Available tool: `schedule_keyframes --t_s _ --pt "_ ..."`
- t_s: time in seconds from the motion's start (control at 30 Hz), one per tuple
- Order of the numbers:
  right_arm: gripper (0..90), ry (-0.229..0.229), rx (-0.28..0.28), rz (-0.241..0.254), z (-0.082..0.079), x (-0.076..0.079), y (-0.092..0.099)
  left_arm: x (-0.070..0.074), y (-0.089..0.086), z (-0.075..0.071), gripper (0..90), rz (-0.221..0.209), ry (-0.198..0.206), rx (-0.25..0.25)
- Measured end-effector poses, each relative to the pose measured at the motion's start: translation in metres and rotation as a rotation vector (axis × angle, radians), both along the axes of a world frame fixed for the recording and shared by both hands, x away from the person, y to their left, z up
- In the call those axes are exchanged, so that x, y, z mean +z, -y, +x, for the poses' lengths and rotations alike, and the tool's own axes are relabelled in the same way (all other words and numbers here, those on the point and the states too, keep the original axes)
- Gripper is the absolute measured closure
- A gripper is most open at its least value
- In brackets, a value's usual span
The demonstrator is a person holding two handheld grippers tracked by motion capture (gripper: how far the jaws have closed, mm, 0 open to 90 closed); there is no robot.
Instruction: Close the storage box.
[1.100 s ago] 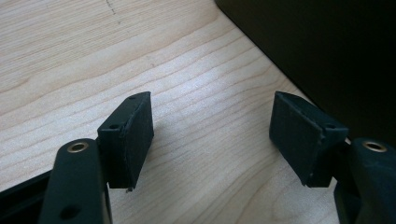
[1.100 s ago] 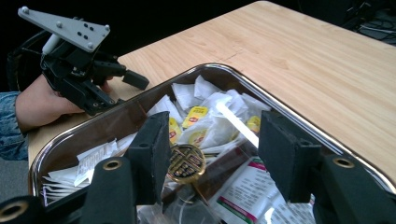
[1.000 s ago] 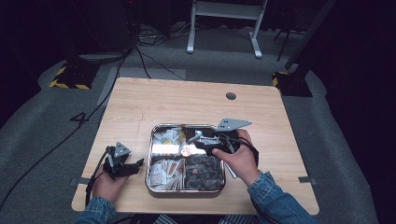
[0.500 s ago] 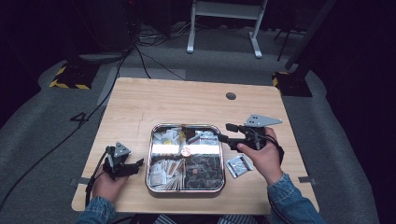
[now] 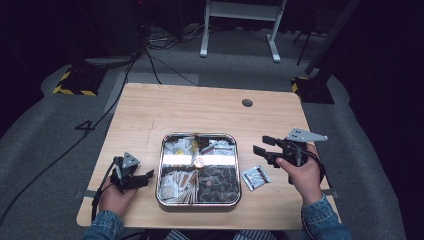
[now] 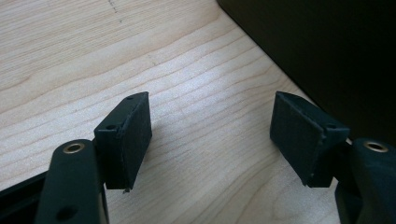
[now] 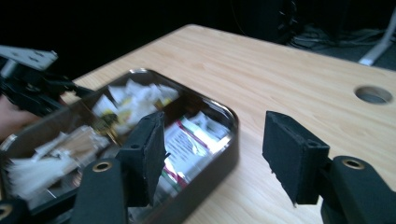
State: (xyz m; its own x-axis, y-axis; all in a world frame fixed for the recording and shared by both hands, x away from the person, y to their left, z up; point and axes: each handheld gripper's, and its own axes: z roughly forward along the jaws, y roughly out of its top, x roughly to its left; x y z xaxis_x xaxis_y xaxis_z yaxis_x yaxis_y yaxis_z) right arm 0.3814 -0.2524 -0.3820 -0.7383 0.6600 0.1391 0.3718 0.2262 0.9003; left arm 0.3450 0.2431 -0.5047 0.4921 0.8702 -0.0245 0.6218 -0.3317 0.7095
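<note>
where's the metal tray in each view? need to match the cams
High view: metal tray sits at table centre, nearer the person, between the two hands.
Left gripper view: not in it; bare wood between the open jaws.
Right gripper view: tray at left and centre, behind the near jaw.
Shared landmark: the round hole in the tabletop, at upper right in the right gripper view.

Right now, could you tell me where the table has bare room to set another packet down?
The widest bare patch is the far half of the table, between the tray and the cable hole. A narrower strip lies left of the tray, beyond the left gripper. It is crowded right of the tray, where a packet lies beside the open right gripper.
</note>
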Motion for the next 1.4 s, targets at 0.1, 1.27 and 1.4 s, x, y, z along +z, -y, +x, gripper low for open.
schedule_keyframes --t_s 0.1,1.27,1.4 --pt "40.4 -0.008 -0.024 -0.018 -0.001 -0.008 0.011 0.0 0.0 0.0 29.8 0.0 0.0 0.0" --pt "37.1 -0.102 -0.249 -0.211 0.014 -0.07 0.092 0.0 -0.001 0.001 29.9 -0.002 -0.004 -0.002" --pt "37.1 -0.111 -0.265 -0.217 0.019 -0.085 0.098 0.0 -0.001 0.001 29.9 -0.003 -0.004 -0.002"
